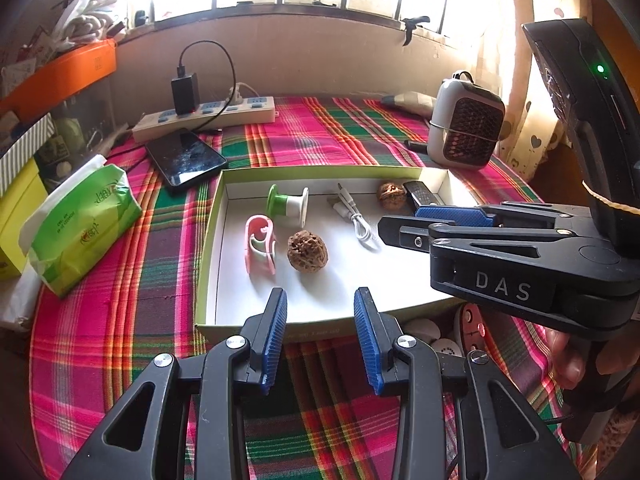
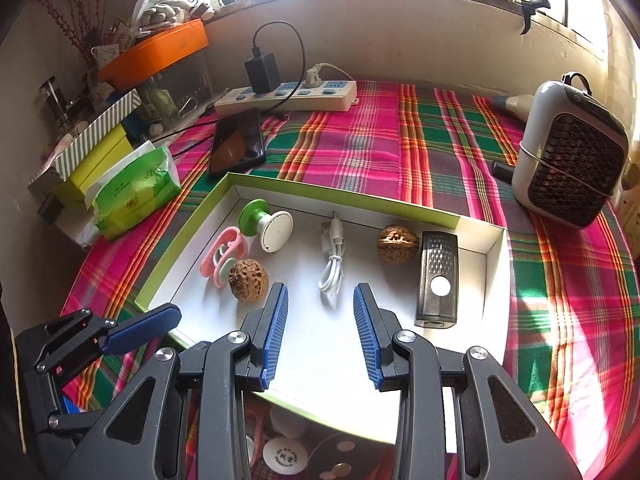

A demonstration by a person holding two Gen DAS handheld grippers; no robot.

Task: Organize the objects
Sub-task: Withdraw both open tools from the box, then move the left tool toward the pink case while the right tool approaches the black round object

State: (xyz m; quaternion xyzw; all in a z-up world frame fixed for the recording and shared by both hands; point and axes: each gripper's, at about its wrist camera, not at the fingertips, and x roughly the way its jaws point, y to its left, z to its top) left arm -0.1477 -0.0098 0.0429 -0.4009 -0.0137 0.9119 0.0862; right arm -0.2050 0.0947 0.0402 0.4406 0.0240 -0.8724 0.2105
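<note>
Left wrist view: left gripper [image 1: 320,338] spread wide, holding nothing, poised at the near rim of the shallow box [image 1: 208,240] on the plaid-covered bench [image 1: 320,128]. Inside the box: pink clip [image 1: 260,249], green-and-white spool [image 1: 289,205] lying on its side, 2 walnuts, near one [image 1: 307,250] beside the clip, far one [image 1: 391,196] toward the right end. White cable [image 1: 356,222] runs near-to-far. The right gripper [image 1: 404,226] enters from the right over the box and covers most of the black remote [image 1: 420,194]; seen side-on, its jaw gap cannot be told here. A phone [image 1: 186,160] and a tissue pack [image 1: 86,228] lie left of the box.

Right wrist view: right gripper [image 2: 320,338] wide apart, empty, above the box floor. Here the remote [image 2: 438,278] shows whole, long axis near-to-far, white button toward the near end, just beside the far walnut [image 2: 398,245]. Left gripper [image 2: 140,326] is cut off at lower left. Round items under the box's near edge are too hidden to identify. A small heater [image 2: 572,168] stands far right.
</note>
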